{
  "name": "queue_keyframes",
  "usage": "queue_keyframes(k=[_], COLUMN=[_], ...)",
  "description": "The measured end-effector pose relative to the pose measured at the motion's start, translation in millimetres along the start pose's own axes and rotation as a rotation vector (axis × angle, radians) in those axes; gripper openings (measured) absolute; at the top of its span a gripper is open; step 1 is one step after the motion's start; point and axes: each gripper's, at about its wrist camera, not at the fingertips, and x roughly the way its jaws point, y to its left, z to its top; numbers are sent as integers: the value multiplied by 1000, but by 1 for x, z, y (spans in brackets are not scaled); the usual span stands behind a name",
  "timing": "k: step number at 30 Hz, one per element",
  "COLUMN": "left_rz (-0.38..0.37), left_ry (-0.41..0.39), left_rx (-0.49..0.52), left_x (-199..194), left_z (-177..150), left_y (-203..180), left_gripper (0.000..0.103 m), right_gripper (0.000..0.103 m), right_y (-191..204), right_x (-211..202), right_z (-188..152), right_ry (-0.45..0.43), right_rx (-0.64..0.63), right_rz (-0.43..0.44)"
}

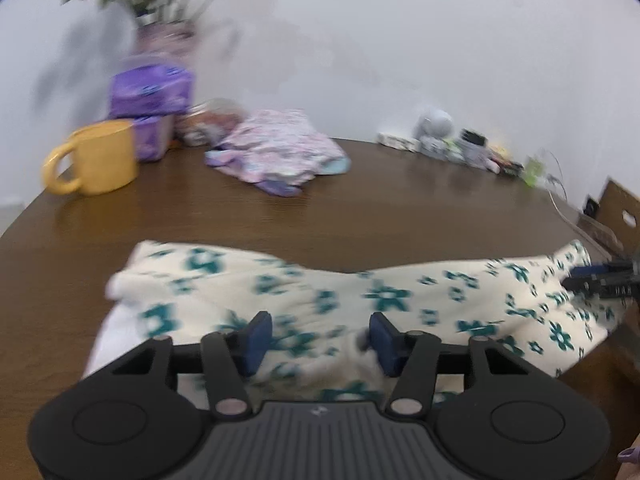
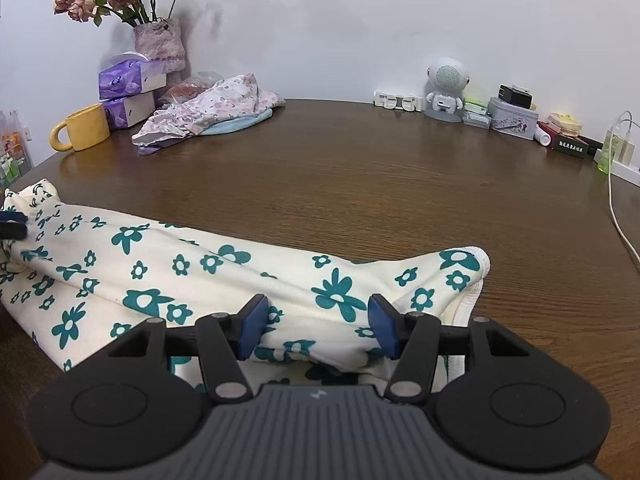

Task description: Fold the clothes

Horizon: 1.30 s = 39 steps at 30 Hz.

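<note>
Lying between spread pads of right tool (image 2: 316,326): floral garment (image 2: 168,264).

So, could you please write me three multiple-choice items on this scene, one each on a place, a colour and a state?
1. Where does the yellow mug stand?
A. beside the stacked purple tissue boxes
B. next to the white robot figure
C. on the floral garment

2. What colour are the flowers printed on the cream garment?
A. red
B. teal
C. black

3. How are the fingers of the right gripper set?
A. shut tight with nothing between them
B. spread apart over the cloth
C. out of view

Answers: 1 A, the mug sits at the far left by the boxes; 2 B, the blooms are teal on cream; 3 B, a wide gap shows cloth between the blue pads.
</note>
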Motion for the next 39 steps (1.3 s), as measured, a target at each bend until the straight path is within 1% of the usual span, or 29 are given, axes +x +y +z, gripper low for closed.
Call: queue_keyframes(k=[1, 2, 3, 5, 8, 9, 15, 16, 18, 21, 22, 24, 28, 32, 35, 39], left_rz=[11, 22, 33, 55, 108, 106, 62, 56, 49, 47, 47, 45, 40, 33, 16, -8], left_ry=[-2, -3, -5, -8, -4, -7, -22, -22, -23, -24, -24, -23, -18, -8, 3, 12], left_rx=[-14, -28, -42, -69, -107, -115, -126, -131, -138, -137, -137, -136, -137, -129, -123, -119], left_x=[-3, -5, -8, -14, -17, -18, -21, -20, -20, -20, -20, -19, -20, -19, -18, -18], left_z=[0, -1, -1, -2, -6, -8, -11, -11, -11, -12, -12, -12, -12, -10, -8, -7], left_y=[8, 16, 25, 41, 63, 68, 78, 79, 80, 79, 79, 79, 80, 81, 84, 88], left_gripper=[27, 19, 18, 19, 19, 17, 18, 18, 19, 20, 20, 20, 20, 20, 20, 20], right_gripper=[55, 55, 55, 55, 56, 56, 57, 58, 62, 67, 68, 74, 75, 76, 80, 83], right_y=[0, 1, 2, 4, 8, 10, 32, 40, 62, 109, 125, 158, 222, 279, 312, 337], right_x=[0, 1, 1, 2, 4, 5, -10, -16, -23, -20, -15, -5, 27, 50, 67, 91], right_z=[1, 1, 2, 4, 6, 7, 33, 41, 57, 77, 82, 91, 101, 103, 105, 105], right_ry=[3, 6, 10, 18, 30, 34, 7, -18, -63, -88, -82, -64, 19, 93, 132, 221], right_rx=[2, 4, 5, 6, 8, 4, -48, -62, -112, -243, -289, -380, -547, -710, -807, -859], right_rz=[-4, -8, -13, -27, -51, -59, -52, -27, 41, 184, 242, 362, 526, 625, 666, 701])
